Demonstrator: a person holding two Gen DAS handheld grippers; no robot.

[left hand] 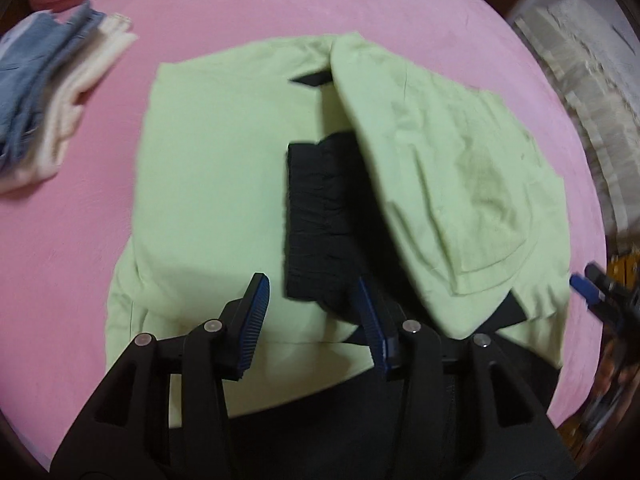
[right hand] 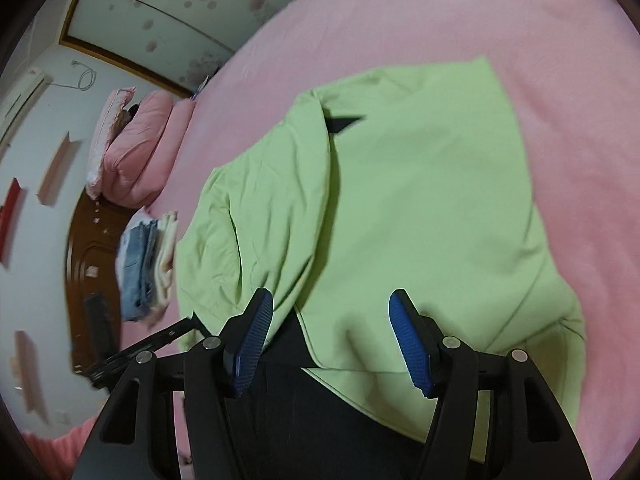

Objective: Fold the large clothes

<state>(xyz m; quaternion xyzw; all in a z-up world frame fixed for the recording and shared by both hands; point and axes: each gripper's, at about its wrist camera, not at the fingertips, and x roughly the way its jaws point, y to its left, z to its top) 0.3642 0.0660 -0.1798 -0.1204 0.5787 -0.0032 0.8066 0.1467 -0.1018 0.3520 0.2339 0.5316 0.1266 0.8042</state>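
Green garment (left hand: 224,168) under both open grippers

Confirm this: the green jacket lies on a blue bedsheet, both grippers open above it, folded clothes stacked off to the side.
Wrong on one count: the bedsheet is pink, not blue, as the left wrist view shows. The green jacket, left gripper, right gripper and folded clothes are as stated.

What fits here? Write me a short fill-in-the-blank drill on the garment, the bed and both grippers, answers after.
1. The green garment lies on a ____ bedsheet.
2. Its lining is ____ in colour.
3. Both the left gripper and the right gripper have jaws that stand ____.
4. The folded stack holds blue denim and ____ cloth.

Answers: pink; black; open; cream
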